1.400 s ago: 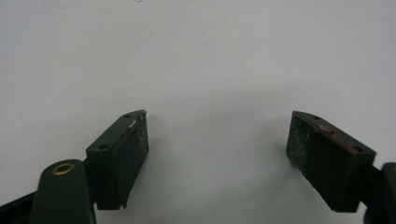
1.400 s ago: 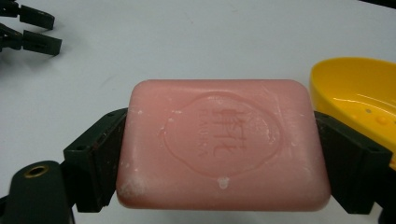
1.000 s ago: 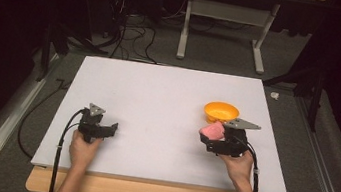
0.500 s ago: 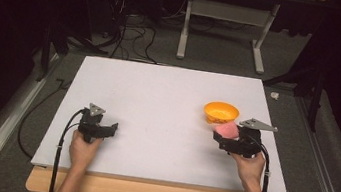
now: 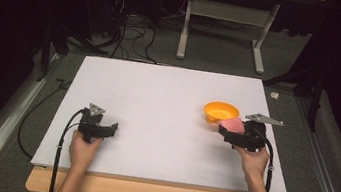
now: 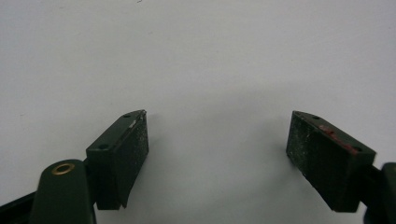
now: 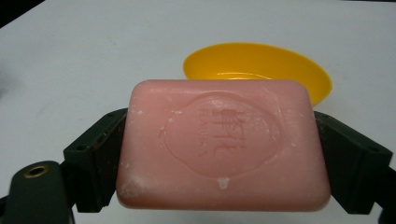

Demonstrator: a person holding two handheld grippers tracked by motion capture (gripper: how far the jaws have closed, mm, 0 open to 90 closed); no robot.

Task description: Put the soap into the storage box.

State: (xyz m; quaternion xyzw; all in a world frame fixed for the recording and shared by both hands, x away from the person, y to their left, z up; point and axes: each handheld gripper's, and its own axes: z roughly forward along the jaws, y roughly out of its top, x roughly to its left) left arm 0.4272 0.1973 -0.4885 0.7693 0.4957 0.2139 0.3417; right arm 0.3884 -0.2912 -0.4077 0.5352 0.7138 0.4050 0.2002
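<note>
Lower right of the high view: right gripper, held in a hand, jaws clamped on the two ends of a pink soap bar. The bar is held flat, embossed face up, clear of the white table. Just beyond it, centre right of frame, a yellow dish stands on the table, its near rim close to the bar. Lower left: left gripper, jaws wide apart, nothing between them, bare white surface beneath.
</note>
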